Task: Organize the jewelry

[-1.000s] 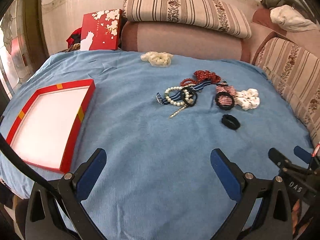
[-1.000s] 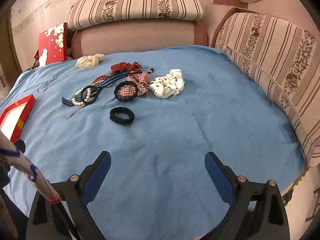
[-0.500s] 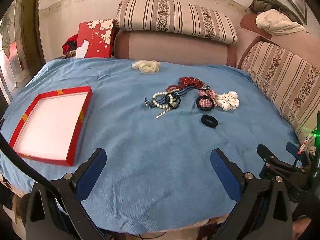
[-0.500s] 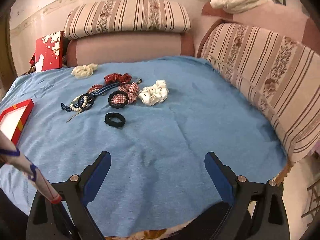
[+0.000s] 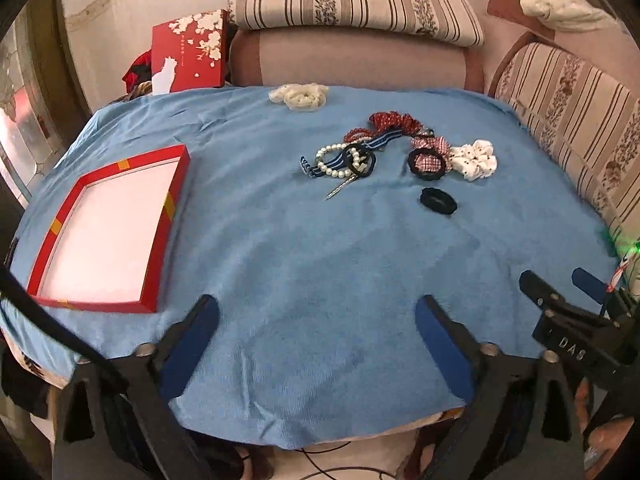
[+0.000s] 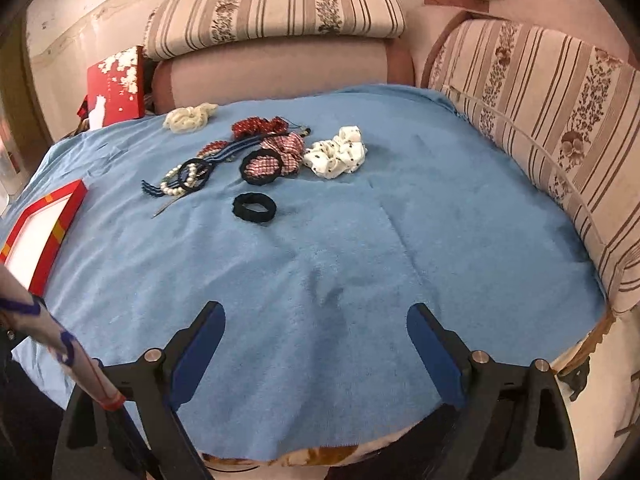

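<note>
At frame's left, red tray (image 6: 44,236) half cut off

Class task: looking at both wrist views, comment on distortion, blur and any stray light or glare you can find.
Left wrist view: fisheye bends the blue cloth into a dome, corners black; the red tray edge slightly smeared; a green glow at the right edge. Right wrist view: same bowing, striped cushion curved; soft even light, no harsh glare.
</note>
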### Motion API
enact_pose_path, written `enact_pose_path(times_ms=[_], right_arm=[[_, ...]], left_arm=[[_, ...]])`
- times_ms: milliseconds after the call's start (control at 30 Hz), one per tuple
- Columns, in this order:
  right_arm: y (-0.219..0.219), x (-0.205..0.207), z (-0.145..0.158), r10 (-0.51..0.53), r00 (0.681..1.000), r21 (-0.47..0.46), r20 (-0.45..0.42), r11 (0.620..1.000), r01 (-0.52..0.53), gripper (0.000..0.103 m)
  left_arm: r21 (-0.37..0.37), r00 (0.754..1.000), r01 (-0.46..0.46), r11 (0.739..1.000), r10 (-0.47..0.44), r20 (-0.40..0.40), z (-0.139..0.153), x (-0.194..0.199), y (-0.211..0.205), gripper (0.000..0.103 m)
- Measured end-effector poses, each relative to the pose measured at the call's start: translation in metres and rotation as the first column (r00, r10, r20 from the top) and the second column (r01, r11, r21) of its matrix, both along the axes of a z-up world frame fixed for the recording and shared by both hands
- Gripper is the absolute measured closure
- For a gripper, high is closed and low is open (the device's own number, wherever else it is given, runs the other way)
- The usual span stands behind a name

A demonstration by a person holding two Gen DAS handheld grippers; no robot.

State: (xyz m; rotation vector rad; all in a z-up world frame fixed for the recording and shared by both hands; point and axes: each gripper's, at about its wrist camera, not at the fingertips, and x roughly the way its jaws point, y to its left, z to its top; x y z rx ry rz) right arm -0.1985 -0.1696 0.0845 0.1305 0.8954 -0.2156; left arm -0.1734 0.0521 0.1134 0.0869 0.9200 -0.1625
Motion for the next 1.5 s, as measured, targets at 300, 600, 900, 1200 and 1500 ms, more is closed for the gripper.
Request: enact_pose_path(times_ms=[300, 600, 900, 1200, 1500], right_arm=[[-0.015, 0.028, -0.007, 0.038, 0.999, 0.022, -0.001, 0.999, -0.038, 0.02], [-0.01, 0.078, -0.015, 0.155, 0.988, 0.106, -0.025, 0.983, -0.152, 0.021], [-0.007, 0.121, -0.023, 0.197, 0.98, 0.135, -0.014, 0.972, -0.193, 0.023], [-0.007, 0.147, -0.048, 0.19, 0.98, 0.196, -0.063, 0.965, -0.174, 0.031], [-0.013, 0.156, -0.062, 0.187, 0.98, 0.251, -0.073, 0.954, -0.163, 0.04]], left_arm=[[0.046, 0.997, 0.016, 0.999, -0.012, -0.078, -0.023, 0.044, -0.01, 0.037], [0.067, 0.995, 0.023, 0.997, -0.017, -0.096, -0.037, 0.087, -0.006, 0.037], [0.031, 0.995, 0.023, 0.999, -0.02, -0.098, -0.046, 0.147, 0.023, 0.037], [-0.056, 0.986, 0.104, 0.993, -0.11, -0.127, -0.05, 0.198, 0.001, 0.037], [-0.144, 0.953, 0.227, 0.963, -0.25, -0.173, -0.067, 0.254, -0.05, 0.039]])
